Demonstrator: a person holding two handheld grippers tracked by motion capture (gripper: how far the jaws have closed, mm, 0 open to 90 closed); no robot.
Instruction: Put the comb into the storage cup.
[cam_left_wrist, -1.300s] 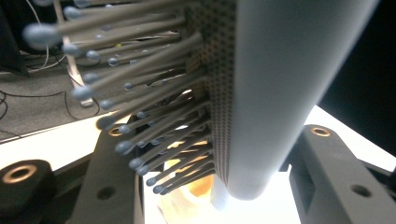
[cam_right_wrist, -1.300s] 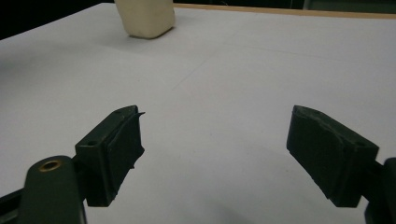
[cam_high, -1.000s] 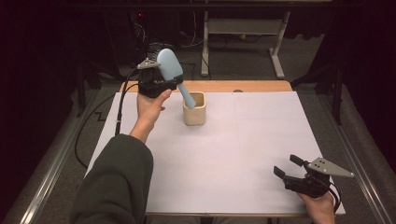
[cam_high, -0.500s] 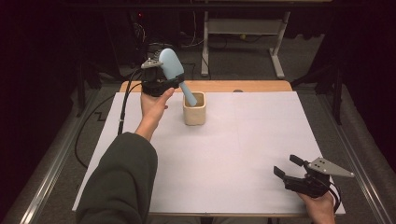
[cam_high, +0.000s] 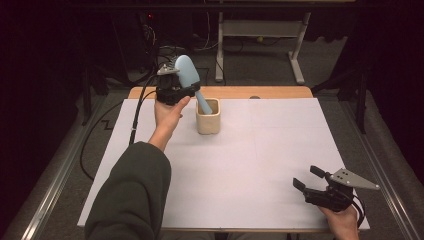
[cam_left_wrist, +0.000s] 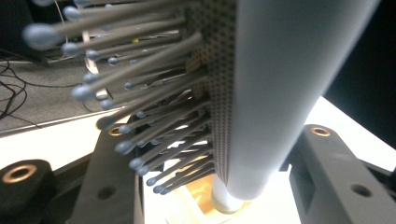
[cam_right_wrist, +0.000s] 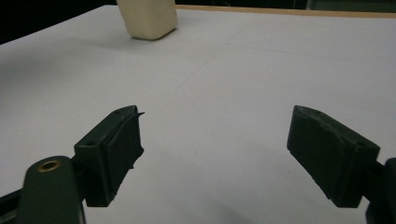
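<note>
Hairbrush (cam_high: 187, 76) handle tip hidden in cup (cam_high: 208, 116)

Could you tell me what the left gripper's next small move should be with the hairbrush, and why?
Probably opening the left gripper. It grips the light blue hairbrush by its head, and the handle end already sits inside the cream cup, so letting go should leave the brush leaning in the cup.
</note>
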